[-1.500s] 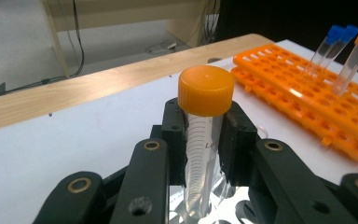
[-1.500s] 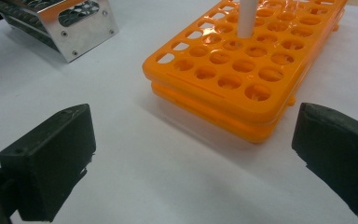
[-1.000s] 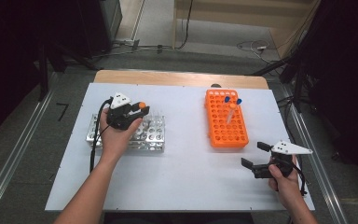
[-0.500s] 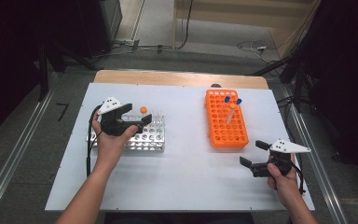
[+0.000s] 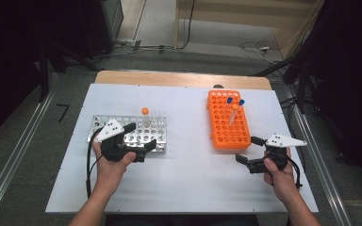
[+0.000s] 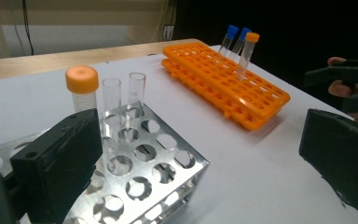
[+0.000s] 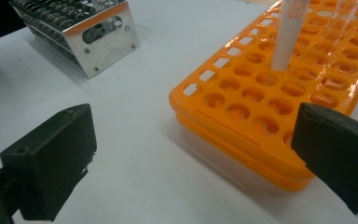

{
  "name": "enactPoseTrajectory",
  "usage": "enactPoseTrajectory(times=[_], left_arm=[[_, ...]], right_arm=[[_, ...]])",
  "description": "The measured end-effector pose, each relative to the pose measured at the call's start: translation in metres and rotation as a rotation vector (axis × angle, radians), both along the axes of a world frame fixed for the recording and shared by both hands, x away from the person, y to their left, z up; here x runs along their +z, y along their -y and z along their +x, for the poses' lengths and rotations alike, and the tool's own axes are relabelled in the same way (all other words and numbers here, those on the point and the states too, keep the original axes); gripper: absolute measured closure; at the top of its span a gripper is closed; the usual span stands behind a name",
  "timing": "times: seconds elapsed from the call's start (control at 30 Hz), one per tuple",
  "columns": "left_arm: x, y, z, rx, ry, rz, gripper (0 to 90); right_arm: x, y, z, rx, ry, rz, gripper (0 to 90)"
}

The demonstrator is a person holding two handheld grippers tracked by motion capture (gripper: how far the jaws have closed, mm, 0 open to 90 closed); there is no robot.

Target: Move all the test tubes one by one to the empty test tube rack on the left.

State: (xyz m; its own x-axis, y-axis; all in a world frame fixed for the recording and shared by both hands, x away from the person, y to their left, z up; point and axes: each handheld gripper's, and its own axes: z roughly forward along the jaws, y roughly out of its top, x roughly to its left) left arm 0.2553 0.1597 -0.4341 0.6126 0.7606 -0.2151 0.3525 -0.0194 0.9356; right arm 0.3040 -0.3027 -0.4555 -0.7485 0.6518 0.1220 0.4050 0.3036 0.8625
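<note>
Left gripper view: an orange-capped tube [image 6: 82, 91] is seen standing upright, cap up, in the metal rack [image 6: 168, 163], beside two clear uncapped tubes [image 6: 123, 100]. The left gripper [image 5: 139, 136], just opened, is spread with nothing between. The orange rack [image 5: 228, 120] holds apparently three leaning capped tubes [image 5: 233, 109]. The right gripper [image 5: 250, 150] is spread, empty.

Left gripper [image 5: 140, 136] showing a black body, a grey three-cornered plate on top dotted with small dark marks, a black cable trailing along the bare forearm, right gripper [image 5: 250, 151] wearing a matching plate, blocky matte black jaws, no sleeves showing
</note>
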Motion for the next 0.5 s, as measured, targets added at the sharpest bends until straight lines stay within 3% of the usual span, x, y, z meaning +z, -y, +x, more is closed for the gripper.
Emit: enactPoseTrajectory(times=[0.17,0.27,0.33,0.37,0.5], left_arm=[[-0.007,-0.002,-0.016,0.007,0.008,-0.025,0.0],[-0.010,-0.003,-0.022,0.002,0.009,-0.006,0.0],[-0.013,-0.004,-0.027,0.005,0.006,-0.020,0.0],[-0.015,-0.005,-0.029,0.003,0.005,-0.031,0.0],[-0.020,-0.002,-0.034,-0.008,-0.001,-0.013,0.0]], right_arm=[[0.005,-0.010,0.011,-0.011,0.002,0.001,0.0],[0.008,-0.017,0.021,-0.022,0.016,0.002,0.0],[0.010,-0.021,0.028,-0.028,0.014,0.015,0.3],[0.011,-0.022,0.032,-0.037,0.019,0.015,2.8],[0.012,-0.028,0.050,-0.106,0.009,0.019,14.5]])
